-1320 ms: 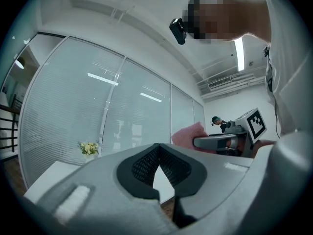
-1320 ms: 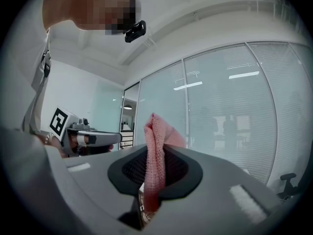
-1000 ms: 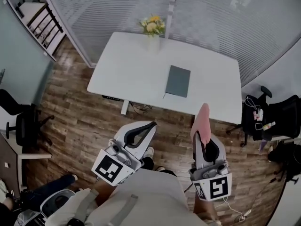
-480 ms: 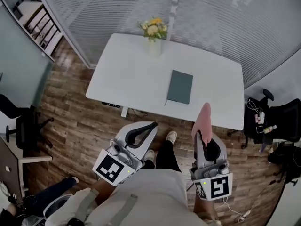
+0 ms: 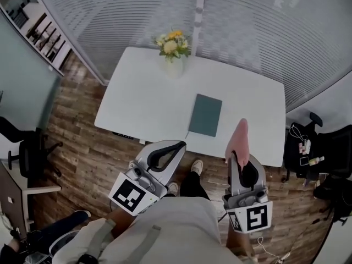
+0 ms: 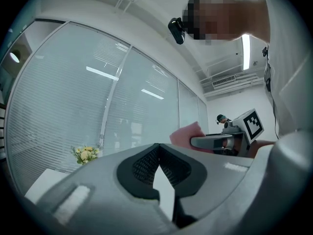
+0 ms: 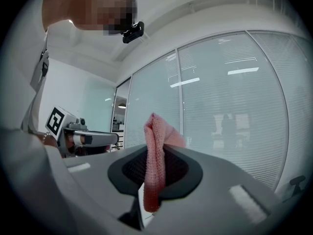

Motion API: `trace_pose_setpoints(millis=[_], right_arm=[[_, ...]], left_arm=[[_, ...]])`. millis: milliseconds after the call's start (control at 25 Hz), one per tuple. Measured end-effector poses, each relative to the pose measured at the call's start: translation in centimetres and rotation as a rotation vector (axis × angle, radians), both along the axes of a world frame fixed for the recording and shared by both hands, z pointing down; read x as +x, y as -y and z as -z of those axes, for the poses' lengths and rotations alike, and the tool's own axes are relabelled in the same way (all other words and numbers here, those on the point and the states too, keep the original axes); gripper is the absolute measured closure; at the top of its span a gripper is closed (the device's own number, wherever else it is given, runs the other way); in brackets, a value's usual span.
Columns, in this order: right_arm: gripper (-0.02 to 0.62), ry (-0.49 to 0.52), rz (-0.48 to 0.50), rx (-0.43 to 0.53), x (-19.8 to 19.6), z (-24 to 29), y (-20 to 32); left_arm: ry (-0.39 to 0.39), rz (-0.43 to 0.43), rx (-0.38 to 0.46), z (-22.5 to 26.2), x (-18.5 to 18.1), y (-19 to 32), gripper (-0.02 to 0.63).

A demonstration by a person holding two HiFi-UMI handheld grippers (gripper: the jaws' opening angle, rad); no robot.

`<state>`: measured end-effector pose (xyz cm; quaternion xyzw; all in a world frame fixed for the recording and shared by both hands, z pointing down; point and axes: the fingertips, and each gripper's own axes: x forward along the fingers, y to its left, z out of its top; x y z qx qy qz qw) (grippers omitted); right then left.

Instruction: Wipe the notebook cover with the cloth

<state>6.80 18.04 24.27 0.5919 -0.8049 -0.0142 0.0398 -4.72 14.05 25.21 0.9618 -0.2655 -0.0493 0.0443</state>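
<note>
While the right tool (image 5: 237, 156) grips cloth (image 5: 238, 137), flowers (image 5: 171, 42) stand beyond the notebook (image 5: 205, 115).

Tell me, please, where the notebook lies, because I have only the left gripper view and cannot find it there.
Observer: The head view shows the notebook lying closed and flat on the white table, near the table's front edge and to the right of the vase of flowers.
Operator: Thank you. I can see something pink at the other gripper; is it actually gripped?
Observer: Yes. In the right gripper view, the right gripper has its jaws shut on the pink cloth, which stands up in a fold from between them.
</note>
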Motion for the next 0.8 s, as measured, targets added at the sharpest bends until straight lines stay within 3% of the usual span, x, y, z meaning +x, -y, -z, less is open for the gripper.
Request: trace_pose_setpoints(millis=[480,800], right_arm=[[0.555,0.014,0.013,-0.01,10.1,0.0,8.3],[0.555,0.015,0.048,-0.024,14.1,-0.7,12.4]], left_arm=[[0.026,0.001,-0.007,0.6,10.1,8.0,0.606],[0.046,0.031,-0.013,0.2,14.0,11.9,0.606]])
